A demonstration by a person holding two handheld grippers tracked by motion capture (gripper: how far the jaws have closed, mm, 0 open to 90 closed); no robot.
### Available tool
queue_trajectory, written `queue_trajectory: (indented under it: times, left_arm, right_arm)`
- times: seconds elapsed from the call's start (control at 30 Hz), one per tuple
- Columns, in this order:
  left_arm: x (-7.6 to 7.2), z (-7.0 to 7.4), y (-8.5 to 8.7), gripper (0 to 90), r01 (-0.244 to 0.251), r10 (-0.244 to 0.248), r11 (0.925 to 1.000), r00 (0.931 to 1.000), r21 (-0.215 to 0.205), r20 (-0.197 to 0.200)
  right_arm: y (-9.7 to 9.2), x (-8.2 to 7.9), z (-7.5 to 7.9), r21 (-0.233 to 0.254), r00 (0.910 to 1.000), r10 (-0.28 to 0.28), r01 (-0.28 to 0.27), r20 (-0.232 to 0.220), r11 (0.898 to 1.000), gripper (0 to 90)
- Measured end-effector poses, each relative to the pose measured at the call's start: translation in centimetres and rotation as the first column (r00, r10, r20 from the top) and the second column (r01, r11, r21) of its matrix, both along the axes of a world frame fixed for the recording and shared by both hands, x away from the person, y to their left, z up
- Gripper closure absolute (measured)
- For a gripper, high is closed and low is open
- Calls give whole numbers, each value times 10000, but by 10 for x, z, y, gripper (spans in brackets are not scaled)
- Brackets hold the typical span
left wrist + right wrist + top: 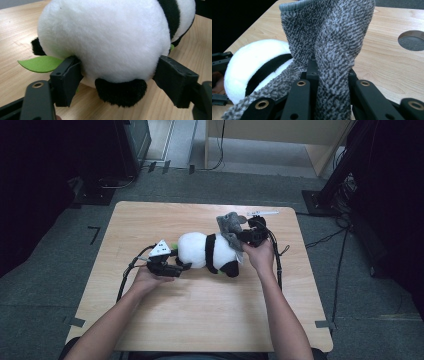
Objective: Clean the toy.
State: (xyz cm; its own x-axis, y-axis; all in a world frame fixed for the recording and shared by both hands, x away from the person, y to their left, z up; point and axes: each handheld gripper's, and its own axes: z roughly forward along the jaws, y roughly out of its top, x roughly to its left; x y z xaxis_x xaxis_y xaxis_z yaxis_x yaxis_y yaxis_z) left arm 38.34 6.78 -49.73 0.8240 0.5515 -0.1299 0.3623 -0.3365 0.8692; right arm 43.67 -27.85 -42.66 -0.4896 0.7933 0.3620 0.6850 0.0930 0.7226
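While the plush panda [207, 251] lies mid-worktop [210, 320], a grey towel [229, 227] is brought to its head end.
Left gripper [176, 268]: fingers [65, 80] spread either side of the panda's rump; right gripper [246, 238]: fingers pinching the towel; panda's long axis runs left-right, head rightward; next, judged: draping the towel over the body.

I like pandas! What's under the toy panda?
The wooden table, plus a green felt leaf poking out beside the toy panda. Whatever else lies beneath its round body is hidden.
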Motion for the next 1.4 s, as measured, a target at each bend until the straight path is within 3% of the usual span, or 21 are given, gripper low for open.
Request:
queue_trajectory:
  times: [0.07, 0.27, 0.47, 0.57, 0.67, 0.77, 0.8, 0.87, 0.97, 1.03, 1.07, 1.2, 1.23, 1.3, 1.4]
  left_arm:
    - [2, -1, -1, 263, -123, 122, 9999, 9999, -48, -11]
    - [5, 0, -2, 410, -632, 611, 9975, 9959, -311, -660]
    - [1, 9, -5, 591, -810, 803, 9967, 9924, -32, -928]
    - [-1, 17, -4, 616, -835, 774, 9960, 9841, -321, -1597]
    - [-7, 32, -2, 620, -1016, 850, 9931, 9672, -579, -2394]
    - [-16, 44, -1, 617, -1102, 946, 9929, 9595, -445, -2653]
    - [-19, 46, -1, 615, -1167, 994, 9922, 9538, -447, -2835]
    - [-23, 46, 0, 610, -1319, 1119, 9900, 9493, -491, -2937]
    - [-24, 44, -4, 603, -1445, 1270, 9886, 9518, -428, -2793]
    - [-23, 44, -5, 601, -1521, 1301, 9868, 9496, -562, -2850]
    - [-22, 44, -5, 601, -1547, 1308, 9860, 9490, -624, -2868]
    - [-22, 43, -6, 600, -1529, 1304, 9865, 9503, -591, -2825]
    - [-21, 43, -6, 599, -1561, 1311, 9856, 9477, -646, -2910]
    - [-20, 41, -6, 599, -1574, 1333, 9859, 9437, -566, -3027]
    - [-19, 38, -7, 599, -1538, 1307, 9868, 9416, -511, -3103]
  right_arm:
    - [-1, 2, -1, 150, 9999, -94, 95, -51, 9998, 758]
    - [0, 5, -5, 422, 9987, -500, 494, 128, 9979, 756]
    - [2, -2, 5, 493, 9968, -522, 493, 598, 9976, 786]
    - [1, -11, 17, 734, 9942, -504, 435, 955, 9964, 792]
    - [2, -25, 35, 1006, 9905, -264, 128, 1351, 9948, 791]
    - [12, -45, 53, 1061, 9844, 311, -500, 1733, 9931, 788]
    - [18, -52, 58, 1123, 9824, 533, -742, 1789, 9909, 786]
    - [32, -66, 60, 1205, 9743, 1048, -1305, 1993, 9841, 783]
    - [57, -83, 50, 1485, 9658, 1719, -2021, 1942, 9680, 782]
    - [74, -88, 37, 1798, 9646, 2240, -2471, 1391, 9522, 783]
    - [79, -89, 33, 1814, 9640, 2318, -2530, 1304, 9503, 783]
    - [97, -94, 10, 1546, 9609, 2574, -2710, 1023, 9501, 784]
    - [99, -93, 2, 1457, 9628, 2539, -2653, 921, 9531, 779]
    - [100, -92, -7, 1174, 9645, 2467, -2569, 946, 9593, 777]
    - [98, -91, -13, 1035, 9608, 2515, -2636, 1167, 9591, 773]
